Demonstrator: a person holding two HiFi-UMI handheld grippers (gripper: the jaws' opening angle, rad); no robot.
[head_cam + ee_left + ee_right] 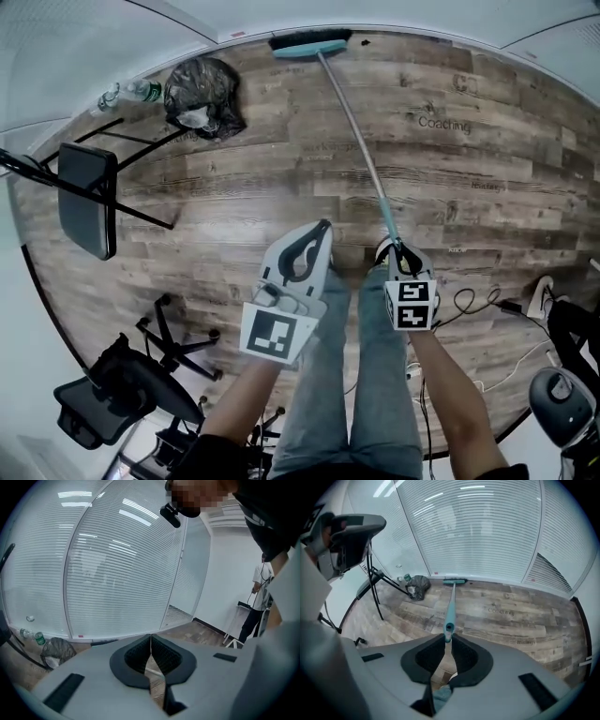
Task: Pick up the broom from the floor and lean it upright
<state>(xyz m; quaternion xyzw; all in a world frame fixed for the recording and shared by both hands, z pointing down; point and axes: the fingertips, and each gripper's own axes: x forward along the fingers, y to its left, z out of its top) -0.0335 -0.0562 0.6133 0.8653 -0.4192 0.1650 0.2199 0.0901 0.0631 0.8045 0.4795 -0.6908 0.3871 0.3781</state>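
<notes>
The pickup is done, but the broom point(361, 141) is not yet upright. The right gripper point(401, 251), low and right of centre in the head view, has its jaws narrow and pinched on the very tip of the teal handle point(449, 620). The right gripper view shows that tip caught between the pads. From there the handle slants away to the top centre of the frame, where the bristle head point(310, 44) rests on the wooden floor point(487, 169), at the foot of the blind-covered wall point(487, 531). So one end is raised and the other is grounded, with the broom on a long slope.

The left gripper point(323, 228), just left of the right one, has its jaws together with nothing between them and takes no part in the hold.

What appears to remain is swinging the handle up until it stands steep, resting it against the wall, and letting go. A black bag point(202, 94) lies to the upper left, well apart from the bristle head.
</notes>
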